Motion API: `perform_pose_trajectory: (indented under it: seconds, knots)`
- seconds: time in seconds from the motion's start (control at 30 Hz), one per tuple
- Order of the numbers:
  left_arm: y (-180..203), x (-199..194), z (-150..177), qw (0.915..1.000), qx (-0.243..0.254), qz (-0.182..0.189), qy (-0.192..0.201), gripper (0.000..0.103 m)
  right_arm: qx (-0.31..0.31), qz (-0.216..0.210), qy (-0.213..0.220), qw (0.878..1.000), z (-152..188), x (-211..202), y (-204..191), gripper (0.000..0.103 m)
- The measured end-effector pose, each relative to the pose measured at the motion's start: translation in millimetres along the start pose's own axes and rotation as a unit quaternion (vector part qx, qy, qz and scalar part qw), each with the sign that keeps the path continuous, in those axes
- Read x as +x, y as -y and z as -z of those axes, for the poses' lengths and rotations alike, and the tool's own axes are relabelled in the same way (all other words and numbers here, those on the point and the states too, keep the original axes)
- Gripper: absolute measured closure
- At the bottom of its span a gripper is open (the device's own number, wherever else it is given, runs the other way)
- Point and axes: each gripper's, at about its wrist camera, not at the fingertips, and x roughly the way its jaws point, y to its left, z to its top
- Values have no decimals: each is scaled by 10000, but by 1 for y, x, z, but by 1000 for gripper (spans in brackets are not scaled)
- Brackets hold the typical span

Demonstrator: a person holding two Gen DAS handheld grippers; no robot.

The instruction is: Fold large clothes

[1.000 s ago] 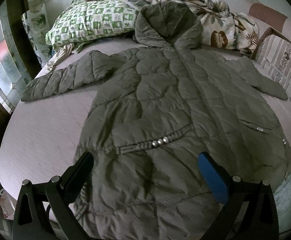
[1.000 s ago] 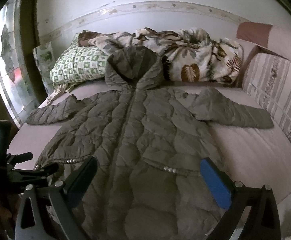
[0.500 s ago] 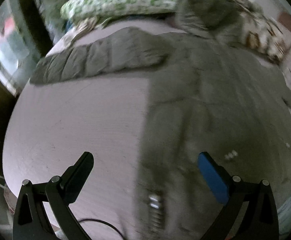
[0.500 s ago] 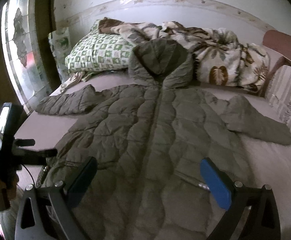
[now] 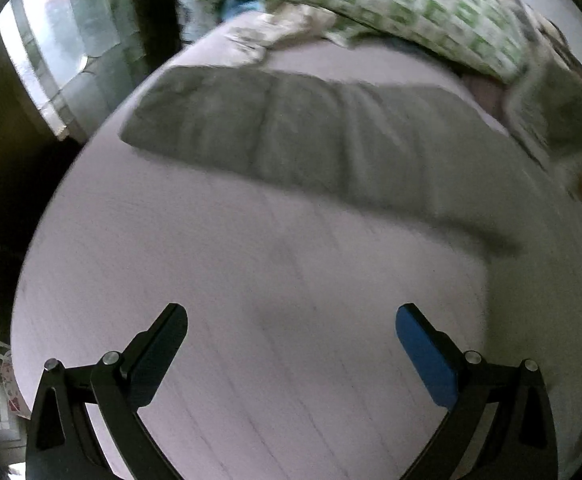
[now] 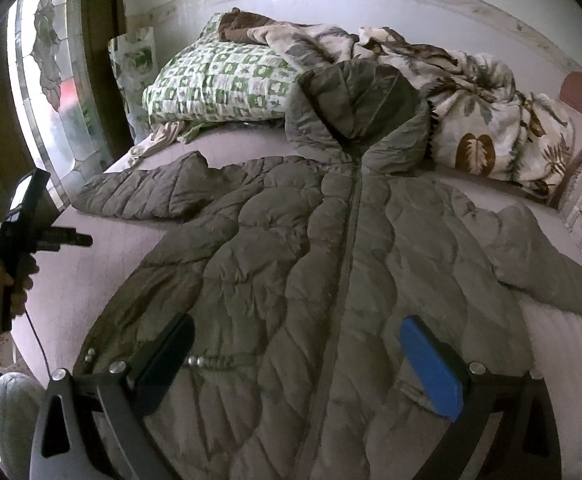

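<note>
Coat [image 6: 331,272]: spread flat on bed [image 5: 271,320], under right fingers [image 6: 431,368].
Handling: puffy, soft, likely light, slippery.
Hold: sleeve [image 5: 291,140] cuff, ahead of left fingers [image 5: 163,344].
Fingers: both pairs spread, empty.

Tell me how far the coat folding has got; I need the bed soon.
Done: the quilted coat lies spread flat, zipped, both sleeves out. In hand: nothing; the left gripper is open over bare sheet, facing the left sleeve, and the right gripper is open above the hem. Left: every fold.
</note>
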Motion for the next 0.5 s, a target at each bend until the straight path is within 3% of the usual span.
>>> perform_pose_trajectory:
  seconds: [0.17, 0.3, 0.5]
  knots:
    - [-42, 21, -51, 9984, -554, -20, 86, 0, -102, -51, -94, 9999, -7, 18, -12, 0]
    - [-65, 36, -82, 9961, -823, -282, 175, 0, -235, -78, -248, 9994, -10, 38, -23, 0]
    - [-84, 65, -103, 9927, -1185, -246, -21, 0, -291, -47, -398, 9988, -20, 67, -27, 0]
